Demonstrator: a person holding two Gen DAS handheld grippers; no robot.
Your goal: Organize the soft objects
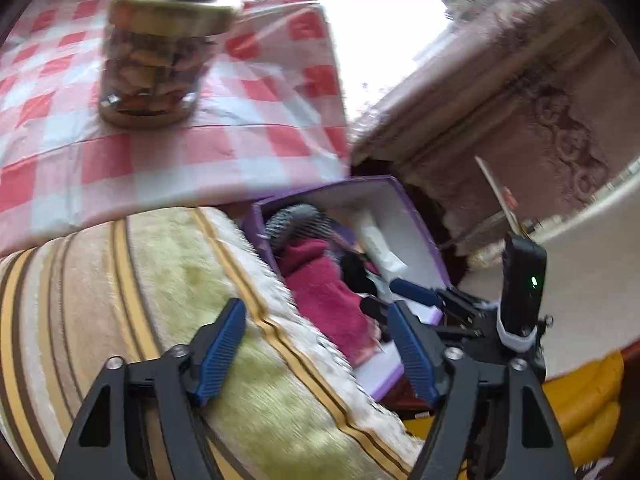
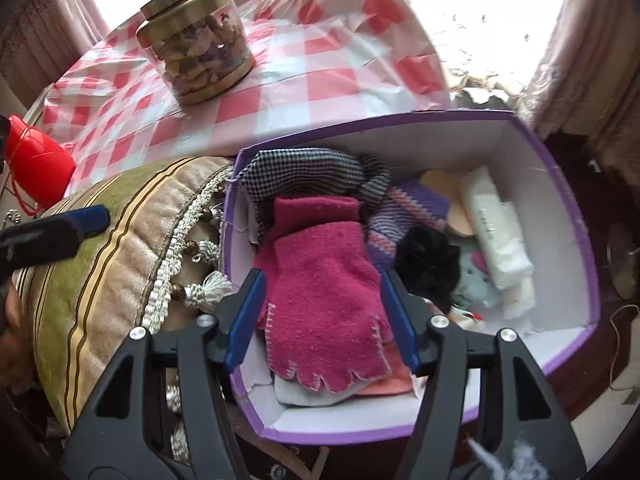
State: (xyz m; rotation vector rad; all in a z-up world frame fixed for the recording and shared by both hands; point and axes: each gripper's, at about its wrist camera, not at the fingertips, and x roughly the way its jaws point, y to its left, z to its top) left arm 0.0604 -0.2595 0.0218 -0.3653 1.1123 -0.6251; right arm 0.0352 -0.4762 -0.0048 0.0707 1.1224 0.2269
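Black arms and blue pads of the left gripper [image 1: 316,350] stand wide apart and empty above a striped cushion [image 1: 168,280]; beyond lies the purple box [image 1: 416,216].

From the right wrist, the right gripper [image 2: 322,318] is parted, empty, over a pink glove [image 2: 320,280] lying in the box [image 2: 560,184], beside a black scrunchie [image 2: 428,256].

Checked tablecloth [image 2: 320,80] carries a gold-lidded jar [image 2: 196,36]
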